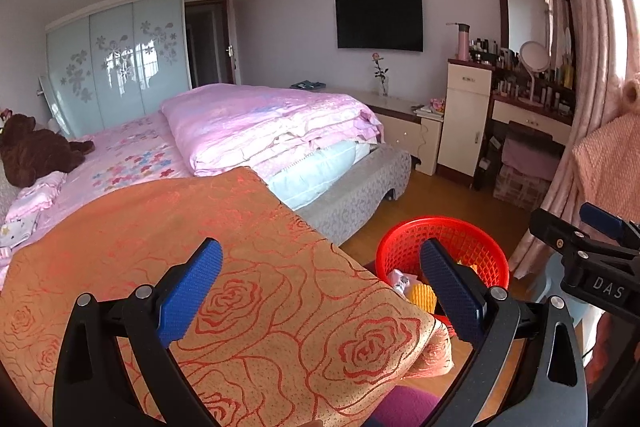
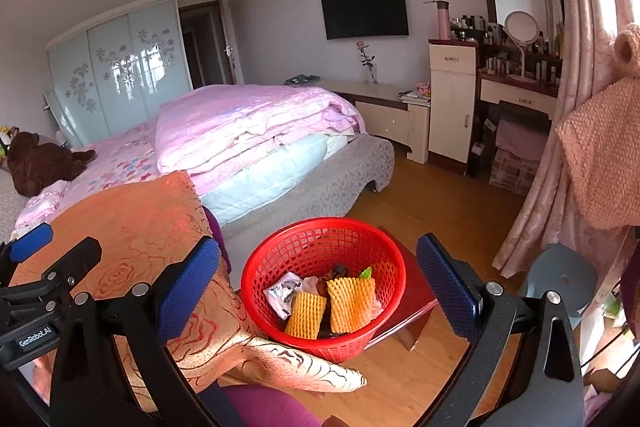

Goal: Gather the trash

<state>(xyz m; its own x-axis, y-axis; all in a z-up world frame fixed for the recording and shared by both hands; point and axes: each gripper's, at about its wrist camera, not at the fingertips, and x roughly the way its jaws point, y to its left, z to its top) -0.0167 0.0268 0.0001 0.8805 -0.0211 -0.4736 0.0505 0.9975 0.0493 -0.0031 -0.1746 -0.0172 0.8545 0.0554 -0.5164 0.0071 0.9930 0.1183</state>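
Right now both grippers hang with their jaws spread wide and nothing between the blue pads. The left gripper (image 1: 320, 283) hovers over an orange cloth with a red rose pattern (image 1: 224, 251) that covers a surface beside the bed; its left pad sits above the cloth, while its right pad lines up with the near rim of the red mesh basket (image 1: 476, 243) beyond the cloth's edge. The right gripper (image 2: 320, 283) is held directly above that same basket (image 2: 280, 259), its 2 fingers framing it on either side without touching it.

Inside the basket lies the collected trash: 2 yellow-orange foam fruit nets (image 2: 352, 303) side by side, a crumpled white wrapper (image 2: 282, 293) to their left, a small green scrap (image 2: 366, 272) near the back, and some darker bits underneath that are too hidden to identify. The basket stands on a low dark-red stool (image 2: 416, 297) on the wooden floor (image 2: 448, 203), just beside the draped cloth's hanging corner.

Beyond, a pink quilt (image 2: 248, 123) is folded on the bed, a brown plush toy (image 2: 40, 163) lies at the pillow end, and a pale blue stool (image 2: 564, 279) stands near the curtain (image 2: 540, 187).
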